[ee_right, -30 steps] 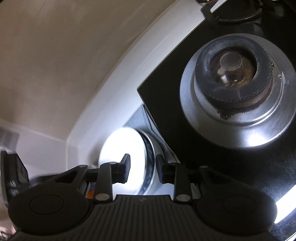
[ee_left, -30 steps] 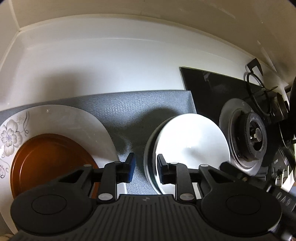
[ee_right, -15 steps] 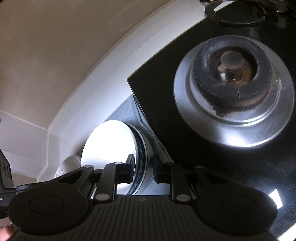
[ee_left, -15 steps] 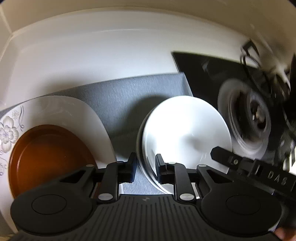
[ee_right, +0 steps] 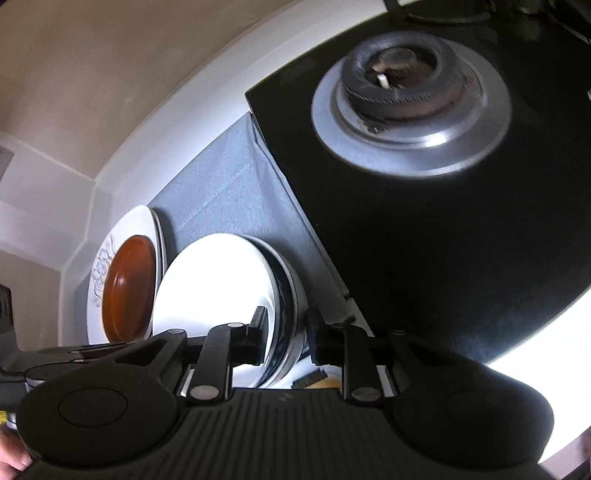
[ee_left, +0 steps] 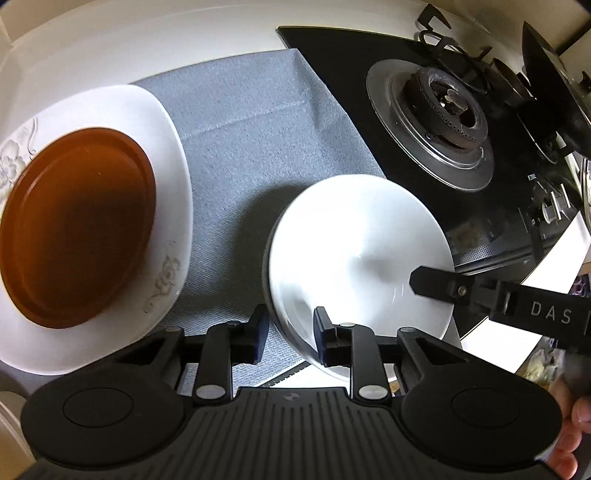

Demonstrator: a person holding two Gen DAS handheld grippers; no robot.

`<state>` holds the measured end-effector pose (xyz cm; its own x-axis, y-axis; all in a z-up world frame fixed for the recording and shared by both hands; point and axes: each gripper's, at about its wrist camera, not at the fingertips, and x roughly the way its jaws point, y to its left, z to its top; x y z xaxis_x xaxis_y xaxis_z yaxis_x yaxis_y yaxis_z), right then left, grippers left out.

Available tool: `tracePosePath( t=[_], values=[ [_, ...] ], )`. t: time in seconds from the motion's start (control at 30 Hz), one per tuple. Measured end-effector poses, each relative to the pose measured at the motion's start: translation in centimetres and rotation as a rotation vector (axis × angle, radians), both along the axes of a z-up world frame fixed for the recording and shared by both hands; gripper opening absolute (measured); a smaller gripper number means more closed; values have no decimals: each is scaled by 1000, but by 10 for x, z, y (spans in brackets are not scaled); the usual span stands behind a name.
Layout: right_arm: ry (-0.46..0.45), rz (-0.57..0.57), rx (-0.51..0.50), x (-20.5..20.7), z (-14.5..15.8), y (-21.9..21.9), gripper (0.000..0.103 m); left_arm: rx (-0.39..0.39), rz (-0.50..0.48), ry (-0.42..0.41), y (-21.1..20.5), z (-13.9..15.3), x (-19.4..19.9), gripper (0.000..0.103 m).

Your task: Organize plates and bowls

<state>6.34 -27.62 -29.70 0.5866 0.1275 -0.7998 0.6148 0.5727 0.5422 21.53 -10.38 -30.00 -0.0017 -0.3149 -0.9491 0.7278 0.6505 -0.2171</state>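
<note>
A white bowl (ee_left: 354, 251) with a blue outer rim (ee_right: 284, 295) is held above the grey mat (ee_left: 258, 122). My left gripper (ee_left: 288, 332) straddles its near left rim, one finger inside and one outside. My right gripper (ee_right: 284, 332) straddles the opposite rim; one of its fingers (ee_left: 439, 284) shows inside the bowl in the left wrist view. A brown plate (ee_left: 74, 225) lies on a white flowered plate (ee_left: 170, 206) at the left, also seen in the right wrist view (ee_right: 129, 288).
A black glass hob (ee_left: 424, 184) with a steel gas burner (ee_left: 443, 107) lies right of the mat. The white counter's back wall (ee_left: 147, 40) runs behind. A pan support (ee_left: 443, 33) sits at the far right.
Both grippers and the bowl have risen and pulled back toward me. More of the mat, the plates and the hob show now.
</note>
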Motion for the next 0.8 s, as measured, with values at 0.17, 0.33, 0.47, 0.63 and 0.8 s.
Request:
tracePosePath(
  t=[0.17, 0.33, 0.47, 0.63, 0.8],
  values=[
    [9, -22, 46, 1, -13, 1, 30, -35, 28, 77, 1, -13, 18, 30],
    [22, -6, 48, 9, -23, 6, 30, -75, 56, 102, 10, -17, 21, 30],
    [31, 12, 24, 8, -22, 11, 28, -91, 57, 110, 21, -15, 19, 28],
    [48, 7, 37, 0, -19, 18, 26, -119, 48, 107, 27, -10, 14, 27],
    [50, -6, 37, -9, -7, 27, 26, -140, 49, 111, 34, 0, 11, 27]
  ],
)
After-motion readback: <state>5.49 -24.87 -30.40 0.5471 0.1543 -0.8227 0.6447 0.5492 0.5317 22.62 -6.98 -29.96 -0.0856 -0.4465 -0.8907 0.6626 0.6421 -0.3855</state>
